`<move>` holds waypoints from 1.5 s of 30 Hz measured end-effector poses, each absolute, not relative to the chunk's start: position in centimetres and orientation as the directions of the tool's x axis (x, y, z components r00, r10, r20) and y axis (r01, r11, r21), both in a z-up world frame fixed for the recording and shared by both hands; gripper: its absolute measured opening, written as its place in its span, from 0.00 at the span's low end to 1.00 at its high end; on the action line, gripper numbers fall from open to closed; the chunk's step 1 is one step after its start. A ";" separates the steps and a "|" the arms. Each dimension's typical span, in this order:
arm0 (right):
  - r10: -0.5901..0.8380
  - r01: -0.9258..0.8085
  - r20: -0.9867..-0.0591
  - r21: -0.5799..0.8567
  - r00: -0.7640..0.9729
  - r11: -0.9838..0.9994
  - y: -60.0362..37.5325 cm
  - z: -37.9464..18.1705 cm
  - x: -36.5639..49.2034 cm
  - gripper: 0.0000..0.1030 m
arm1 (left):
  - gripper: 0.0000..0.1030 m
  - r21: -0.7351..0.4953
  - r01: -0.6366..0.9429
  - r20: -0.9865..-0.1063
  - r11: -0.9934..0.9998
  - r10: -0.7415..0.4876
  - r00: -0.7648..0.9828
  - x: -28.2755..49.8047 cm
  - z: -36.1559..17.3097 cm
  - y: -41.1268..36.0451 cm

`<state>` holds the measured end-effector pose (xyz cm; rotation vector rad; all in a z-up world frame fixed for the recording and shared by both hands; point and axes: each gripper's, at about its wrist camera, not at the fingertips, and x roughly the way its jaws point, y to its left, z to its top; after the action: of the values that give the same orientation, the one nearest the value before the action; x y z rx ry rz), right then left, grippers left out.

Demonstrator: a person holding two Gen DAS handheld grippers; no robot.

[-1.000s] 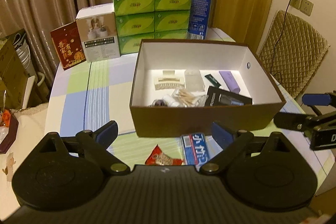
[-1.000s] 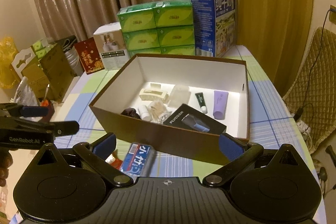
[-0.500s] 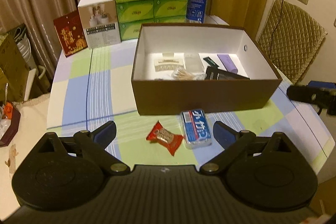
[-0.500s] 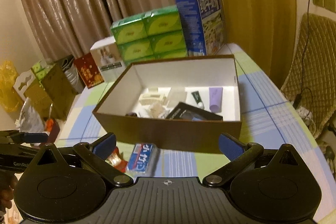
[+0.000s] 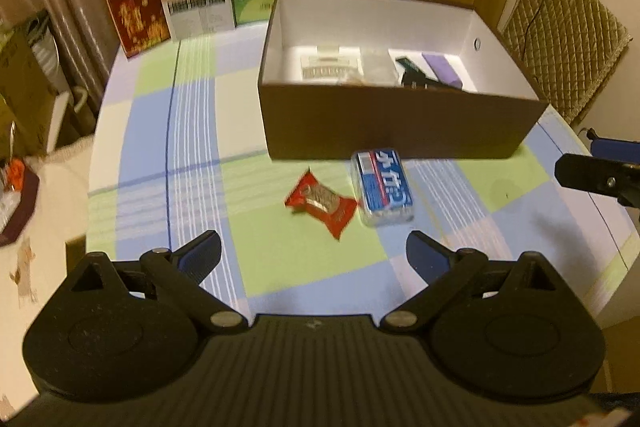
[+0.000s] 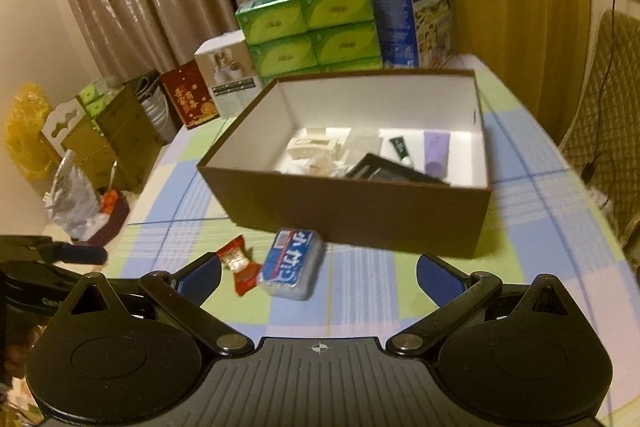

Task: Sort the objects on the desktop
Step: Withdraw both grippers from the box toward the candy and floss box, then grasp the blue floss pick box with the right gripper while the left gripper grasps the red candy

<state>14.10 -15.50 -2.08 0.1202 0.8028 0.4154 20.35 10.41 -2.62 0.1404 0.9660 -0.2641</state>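
Holding both grippers above the near edge of the table [image 5: 192, 131], we note the left gripper [image 5: 314, 255] and the right gripper [image 6: 318, 273] are each spread wide with nothing between the fingers. Two items remain outside the brown box [image 5: 400, 123]: a red snack packet [image 5: 322, 203] and a blue-labelled clear case [image 5: 382, 189], lying just beside each other, apparently touching at one corner, close to the box's front wall. The box already holds several small toiletries.

Risks as we judge them:
- Packet is thin and flat; fingers may skid over it or pinch the tablecloth.
- Closing on one item may nudge its neighbour.
- Case sits close to the box wall, so a finger could strike the wall on descent.
- Both views are blurred, so alignment is uncertain.
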 end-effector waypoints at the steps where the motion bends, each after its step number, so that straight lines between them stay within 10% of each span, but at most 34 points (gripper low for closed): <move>1: 0.404 -0.311 -0.683 0.264 0.608 0.913 -15.3 -2.3 14.2 0.98 | 0.96 -0.002 0.280 -0.831 0.960 -0.157 0.533 20.3 -2.9 10.5; 31: 0.371 -0.307 -0.805 0.248 0.462 0.919 -10.9 -9.6 17.3 0.97 | 0.96 0.014 0.198 -0.871 0.980 -0.086 0.483 22.5 -8.1 11.9; 45: 0.329 -0.349 -0.827 0.174 0.456 0.921 -7.1 -13.2 20.0 0.74 | 0.96 0.049 0.185 -0.882 0.981 -0.044 0.469 25.4 -10.7 12.7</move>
<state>19.98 -7.09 -13.24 -0.0219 1.0142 0.4180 25.40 12.69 -10.68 0.1453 1.0745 -0.1411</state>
